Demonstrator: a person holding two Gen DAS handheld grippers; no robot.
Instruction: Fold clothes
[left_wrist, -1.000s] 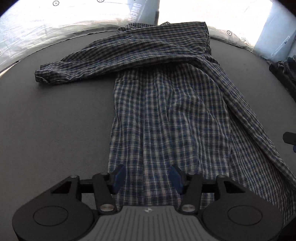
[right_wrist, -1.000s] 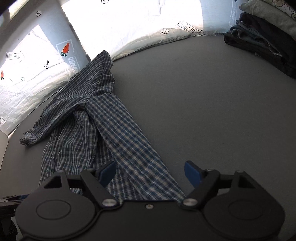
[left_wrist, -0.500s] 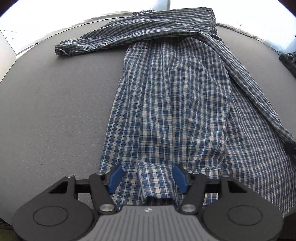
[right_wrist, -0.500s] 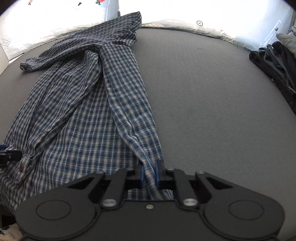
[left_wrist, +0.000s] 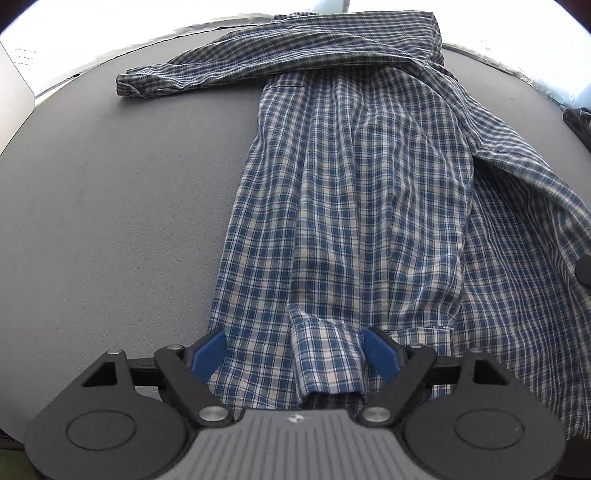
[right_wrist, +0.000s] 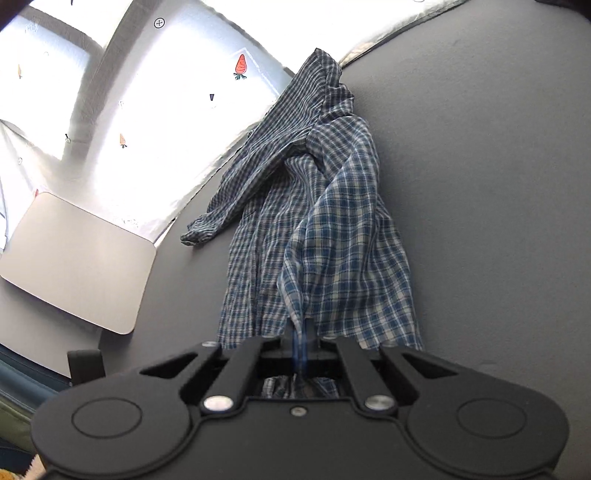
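A blue-and-white checked shirt lies lengthwise on the dark grey table, one sleeve stretched out to the far left. My left gripper points steeply down at the near hem. Its jaws are opening, and a folded-back cuff lies loose between them. In the right wrist view my right gripper is shut on the shirt's near edge. The cloth rises in a taut ridge from the table into its closed pads.
A pale flat board sits at the table's left end. A white sheet printed with carrots hangs behind. Dark clothes lie at the far right edge. Bare table surface stretches left and right of the shirt.
My right gripper went from wide open to shut on the shirt's edge and tilted upward, pulling the cloth up. My left gripper closed in on the hem and its jaws widened around the cuff.
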